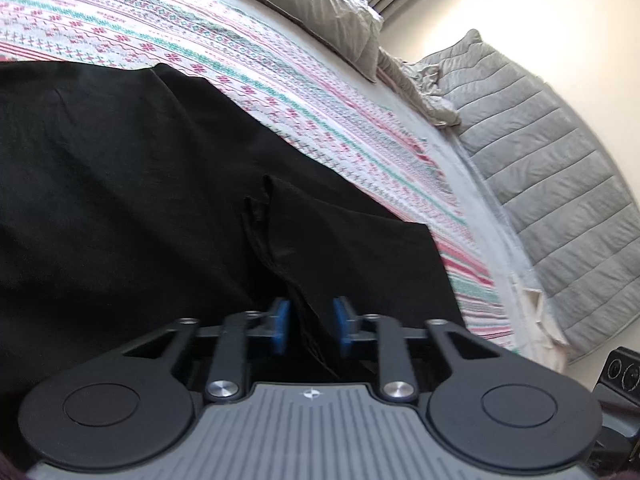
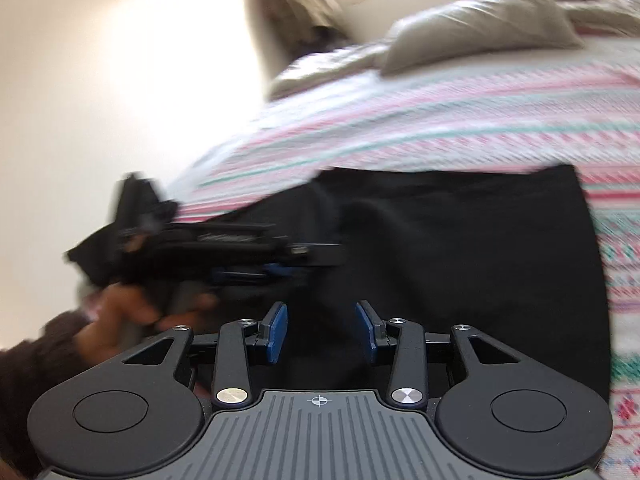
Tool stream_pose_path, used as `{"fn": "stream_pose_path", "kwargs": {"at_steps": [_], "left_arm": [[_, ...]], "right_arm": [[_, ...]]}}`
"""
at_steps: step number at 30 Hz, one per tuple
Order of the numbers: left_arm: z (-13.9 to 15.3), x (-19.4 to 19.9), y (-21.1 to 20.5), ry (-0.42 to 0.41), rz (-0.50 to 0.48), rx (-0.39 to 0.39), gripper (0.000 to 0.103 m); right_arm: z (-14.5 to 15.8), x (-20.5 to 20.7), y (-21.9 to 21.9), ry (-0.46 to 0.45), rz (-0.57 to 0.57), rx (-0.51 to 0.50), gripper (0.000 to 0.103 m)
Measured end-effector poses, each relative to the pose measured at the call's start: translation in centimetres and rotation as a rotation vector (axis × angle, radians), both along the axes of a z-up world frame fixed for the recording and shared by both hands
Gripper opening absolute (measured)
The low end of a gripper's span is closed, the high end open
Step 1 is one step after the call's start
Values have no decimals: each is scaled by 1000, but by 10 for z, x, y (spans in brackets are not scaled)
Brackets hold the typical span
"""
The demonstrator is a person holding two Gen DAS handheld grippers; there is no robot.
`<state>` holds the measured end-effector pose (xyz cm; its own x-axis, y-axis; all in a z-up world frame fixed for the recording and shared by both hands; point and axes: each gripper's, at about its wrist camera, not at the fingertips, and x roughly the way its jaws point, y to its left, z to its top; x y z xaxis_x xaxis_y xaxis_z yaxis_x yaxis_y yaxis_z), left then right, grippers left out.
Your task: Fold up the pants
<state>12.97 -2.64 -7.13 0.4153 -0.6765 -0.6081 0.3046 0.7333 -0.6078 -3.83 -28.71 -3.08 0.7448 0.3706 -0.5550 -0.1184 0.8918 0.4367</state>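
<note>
Black pants [image 1: 120, 180] lie spread on a patterned bedspread [image 1: 200, 40]. My left gripper [image 1: 311, 326] is shut on a raised fold of the pants, which stands up as a ridge between its blue pads [image 1: 280, 328], with a thin cord hanging beside it. In the right wrist view the pants [image 2: 460, 260] fill the middle. My right gripper [image 2: 321, 330] hovers over them with its blue pads [image 2: 366, 332] apart and only flat dark cloth showing in the gap. The left gripper [image 2: 296, 264] reaches in from the left, held by a hand [image 2: 120, 320]. That view is blurred.
Grey pillows [image 1: 300, 4] lie at the head of the bed, one seen as a pillow [image 2: 480, 28] in the right wrist view. A grey quilted cover [image 1: 540, 168] hangs by the bed's right side. A pale wall [image 2: 100, 100] stands at the left. Striped bedspread [image 2: 440, 120] lies beyond the pants.
</note>
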Motion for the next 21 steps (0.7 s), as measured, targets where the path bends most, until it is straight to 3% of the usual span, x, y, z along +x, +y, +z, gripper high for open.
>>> {"fn": "stream_pose_path", "kwargs": {"at_steps": [5, 9, 14, 16, 18, 21], "left_arm": [[-1, 3, 3, 6, 4, 5, 10], [-3, 4, 2, 13, -3, -4, 12], [-3, 3, -2, -8, -24, 6, 18], [-3, 3, -6, -29, -29, 22, 18], [0, 1, -9, -61, -26, 71, 5], [7, -4, -13, -114, -25, 135, 4]], "right_arm": [[-18, 8, 7, 77, -52, -190, 32], [-26, 11, 30, 91, 63, -151, 32], [-20, 12, 43, 89, 189, -12, 32], [-14, 11, 45, 72, 189, -18, 32], [-8, 6, 43, 51, 158, -42, 32], [-4, 7, 40, 46, 58, -109, 32]]}}
